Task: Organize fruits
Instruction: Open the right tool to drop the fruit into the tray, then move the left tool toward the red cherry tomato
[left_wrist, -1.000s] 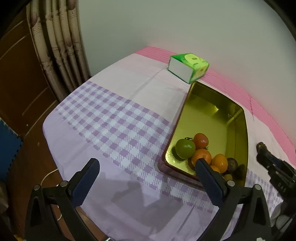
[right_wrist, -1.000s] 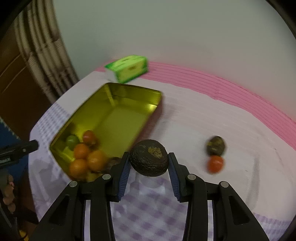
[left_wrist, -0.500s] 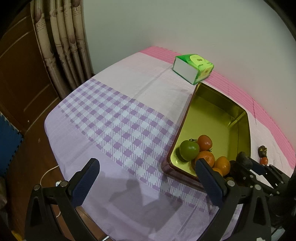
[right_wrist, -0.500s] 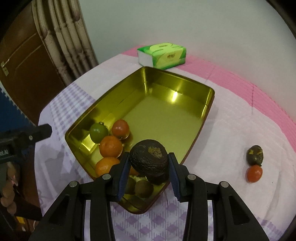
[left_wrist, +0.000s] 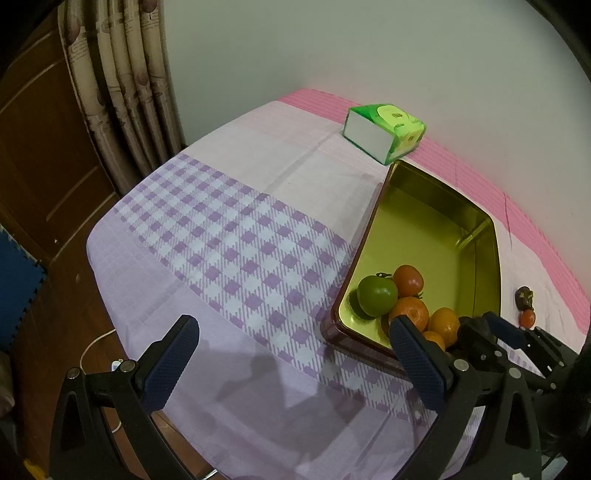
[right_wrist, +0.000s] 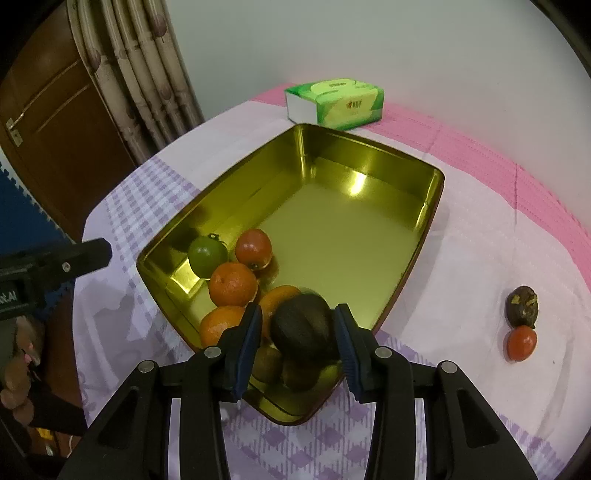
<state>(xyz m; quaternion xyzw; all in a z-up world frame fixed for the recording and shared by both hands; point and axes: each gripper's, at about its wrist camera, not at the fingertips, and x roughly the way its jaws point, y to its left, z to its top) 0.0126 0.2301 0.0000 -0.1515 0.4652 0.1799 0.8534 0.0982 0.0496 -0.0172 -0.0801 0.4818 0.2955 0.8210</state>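
Note:
A gold metal tray (right_wrist: 369, 155) (left_wrist: 436, 192) sits on the table and holds a green fruit (right_wrist: 207, 256), a red tomato (right_wrist: 253, 248), several oranges (right_wrist: 232, 284) and small brown fruits at its near corner. My right gripper (right_wrist: 297, 334) hangs over that near corner with its jaws parted; a dark avocado (right_wrist: 303, 330), blurred, sits between them with a gap on the left side. My left gripper (left_wrist: 291, 362) is open and empty over the checked cloth, left of the tray. A dark fruit (right_wrist: 522, 301) and a small red tomato (right_wrist: 521, 343) lie on the cloth to the right.
A green tissue box (right_wrist: 334, 103) (left_wrist: 384, 131) stands behind the tray near the wall. Curtains and a brown door are at the left, beyond the table's edge. The table is covered by a pink and purple checked cloth (left_wrist: 229, 236).
My right gripper carried the avocado from the open cloth to the tray's near corner, and its jaws have parted; the avocado now looks blurred and lower. My left gripper stayed open.

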